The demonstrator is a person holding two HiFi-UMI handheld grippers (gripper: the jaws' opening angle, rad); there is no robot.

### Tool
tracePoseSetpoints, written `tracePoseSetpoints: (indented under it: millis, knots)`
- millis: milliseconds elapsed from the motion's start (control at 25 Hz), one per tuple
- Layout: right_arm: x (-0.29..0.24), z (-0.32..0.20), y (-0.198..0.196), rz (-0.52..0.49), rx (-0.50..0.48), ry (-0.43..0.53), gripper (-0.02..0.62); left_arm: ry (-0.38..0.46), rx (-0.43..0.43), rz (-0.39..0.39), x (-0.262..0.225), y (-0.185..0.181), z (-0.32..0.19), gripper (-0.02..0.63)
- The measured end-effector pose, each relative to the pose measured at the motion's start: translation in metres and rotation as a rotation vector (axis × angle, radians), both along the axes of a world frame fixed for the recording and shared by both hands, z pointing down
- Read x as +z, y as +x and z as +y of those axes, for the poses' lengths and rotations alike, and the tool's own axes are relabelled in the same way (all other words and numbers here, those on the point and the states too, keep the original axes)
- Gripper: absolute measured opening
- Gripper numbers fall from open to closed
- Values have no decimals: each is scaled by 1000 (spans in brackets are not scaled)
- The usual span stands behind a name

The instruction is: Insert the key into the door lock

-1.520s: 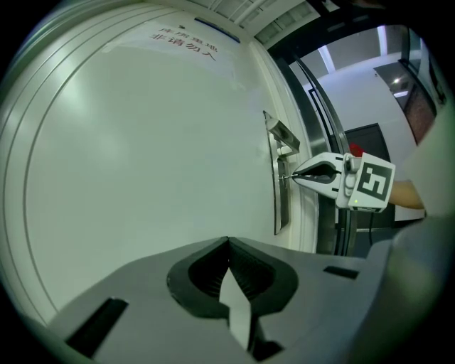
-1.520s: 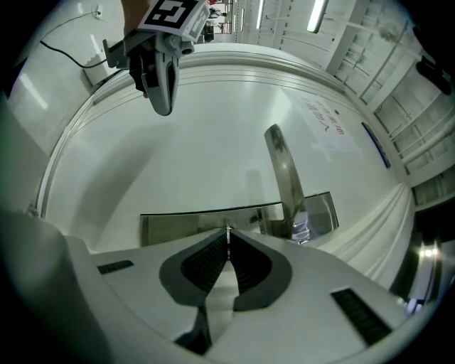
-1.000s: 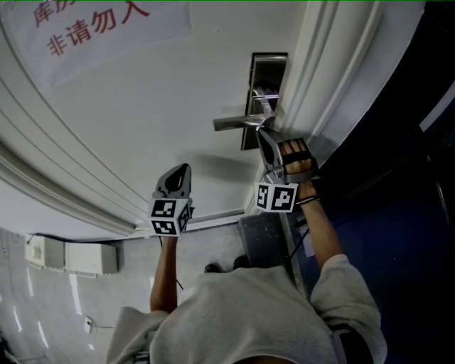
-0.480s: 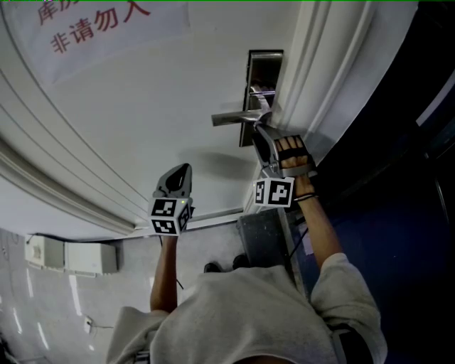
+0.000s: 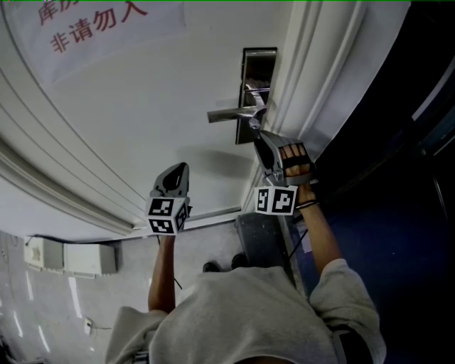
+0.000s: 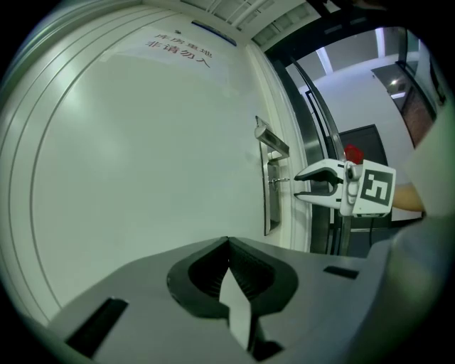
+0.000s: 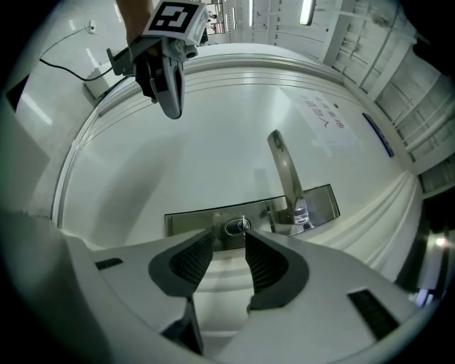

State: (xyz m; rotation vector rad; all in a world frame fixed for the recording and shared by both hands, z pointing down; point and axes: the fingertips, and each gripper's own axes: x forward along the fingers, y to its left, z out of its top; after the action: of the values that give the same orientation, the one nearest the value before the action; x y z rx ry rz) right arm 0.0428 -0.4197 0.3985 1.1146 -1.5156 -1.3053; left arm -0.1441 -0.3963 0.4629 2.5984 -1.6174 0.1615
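Currently the key (image 7: 242,226) sits inserted in the lock plate (image 7: 192,222) of the white door (image 5: 142,106), beside the lever handle (image 7: 284,170). The right tongs (image 7: 229,239), just short of the key, have just been opening and stand apart, with nothing between them. The left tongs (image 6: 227,245) are closed and empty, well left of the lock.

Soft even light on the door (image 5: 142,106); gripper views bulge with black corners; lamps (image 7: 307,11) glare at 12 o'clock

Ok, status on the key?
Right tongs just opened, off the key. Key sits in the lock. Left tongs shut, empty. Nothing in the way.
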Motion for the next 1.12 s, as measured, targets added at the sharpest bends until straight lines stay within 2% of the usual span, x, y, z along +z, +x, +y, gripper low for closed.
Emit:
tracePoseSetpoints:
  millis: [160, 320, 440, 560, 640, 720, 1000, 1120]
  knots:
    - [3, 16, 7, -31, 7, 6, 119, -1, 15, -5, -3, 7, 2, 17]
    - [9, 25, 16, -51, 13, 17, 37, -1, 32, -5, -3, 16, 3, 17]
    - [13, 28, 23, -72, 28, -8, 28, 0, 41, -5, -4, 21, 4, 17]
    - [12, 30, 26, -141, 30, -35, 25, 1, 42, -5, -4, 22, 5, 17]
    - [9, 30, 27, -237, 25, -71, 23, 2, 38, -4, -4, 22, 5, 17]
    - [7, 32, 27, -377, 13, -125, 23, 3, 30, -3, -4, 19, 6, 17]
    - [12, 31, 27, -989, -36, -362, 23, 9, 4, -2, -6, 9, 7, 17]
    - [19, 30, 32, -1134, -48, -414, 23, 12, -8, 0, -7, 7, 8, 17]
